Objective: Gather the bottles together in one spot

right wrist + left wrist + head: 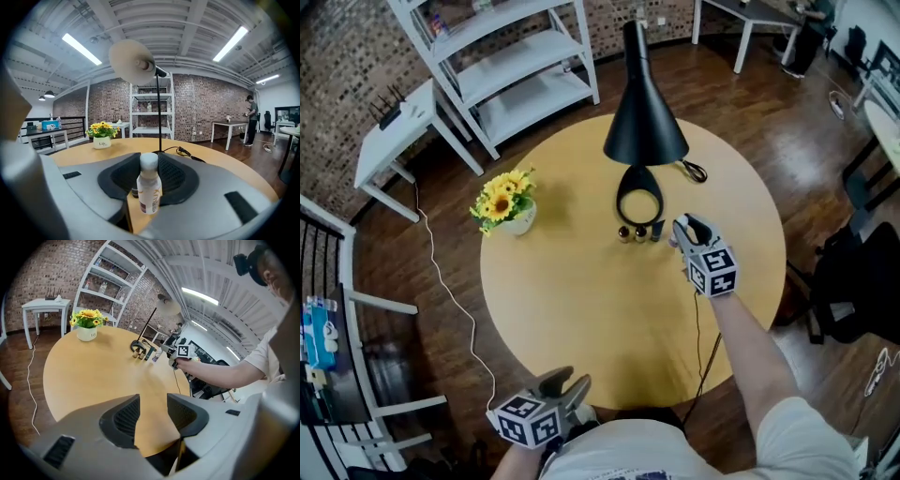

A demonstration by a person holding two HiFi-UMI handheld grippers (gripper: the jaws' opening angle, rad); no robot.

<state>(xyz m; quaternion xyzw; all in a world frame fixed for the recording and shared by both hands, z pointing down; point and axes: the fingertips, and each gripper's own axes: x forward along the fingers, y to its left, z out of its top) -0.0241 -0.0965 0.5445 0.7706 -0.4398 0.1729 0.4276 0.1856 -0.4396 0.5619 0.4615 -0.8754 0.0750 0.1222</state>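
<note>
My right gripper (682,230) is shut on a small white bottle (149,190), held upright just above the round yellow table (581,309). To its left, in front of the lamp's ring base (639,199), stand three small dark bottles (639,232) in a short row. From the left gripper view the same row (142,353) shows, with the white bottle (158,354) at its right end. A dark bottle (134,191) peeks out behind the held one. My left gripper (572,384) hovers at the table's near edge, open with nothing between its pads (126,416).
A black cone lamp (644,112) stands over the bottles, its cable (694,171) trailing to the back right. A pot of sunflowers (506,202) sits at the table's left. White shelving (516,66) and a small white side table (394,131) stand beyond.
</note>
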